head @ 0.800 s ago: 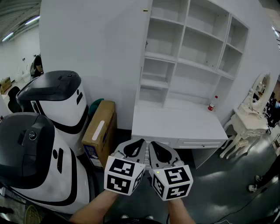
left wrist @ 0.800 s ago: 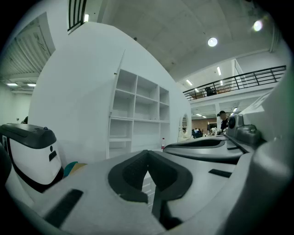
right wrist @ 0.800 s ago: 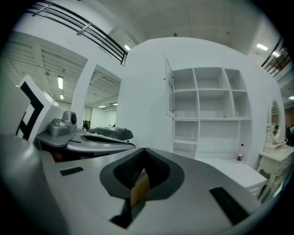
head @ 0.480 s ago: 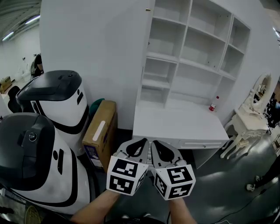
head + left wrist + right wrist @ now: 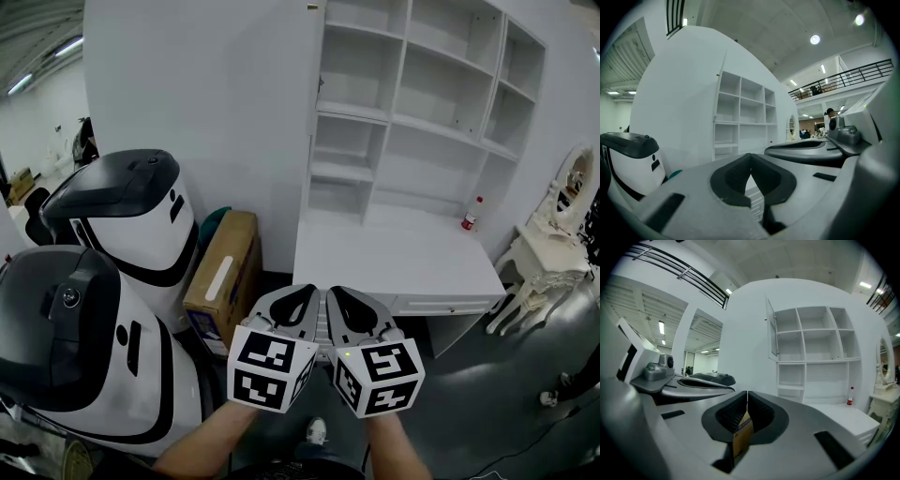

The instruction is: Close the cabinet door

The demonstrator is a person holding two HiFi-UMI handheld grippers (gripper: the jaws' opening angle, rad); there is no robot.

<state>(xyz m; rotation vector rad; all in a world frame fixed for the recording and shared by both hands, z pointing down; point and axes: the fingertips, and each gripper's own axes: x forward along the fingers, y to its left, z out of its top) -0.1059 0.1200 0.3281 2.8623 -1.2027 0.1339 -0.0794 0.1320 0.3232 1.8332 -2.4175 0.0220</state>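
Observation:
The white cabinet (image 5: pixel 422 103) is a wall unit of open shelves, seen in all three views. Its door (image 5: pixel 317 66) stands open at the top left compartment, seen nearly edge-on; in the right gripper view the door (image 5: pixel 771 329) swings out from the unit. My left gripper (image 5: pixel 305 298) and right gripper (image 5: pixel 336 298) are held side by side at the bottom centre, well short of the cabinet. Both are level and point toward it. The left gripper (image 5: pixel 750 158) and the right gripper (image 5: pixel 747 397) are both shut, with nothing held.
Two white-and-black machines (image 5: pixel 131 216) (image 5: pixel 66 347) crowd the left. A cardboard box (image 5: pixel 225 277) leans against the wall beside them. A white desk (image 5: pixel 394 258) juts from under the shelves, with a red-capped bottle (image 5: pixel 471 214) at its back. An ornate white dresser (image 5: pixel 553 234) stands at the right.
Both grippers stay together and shut. The head view has drifted, so the cabinet and desk sit a little further right, and a shoe now shows at the bottom.

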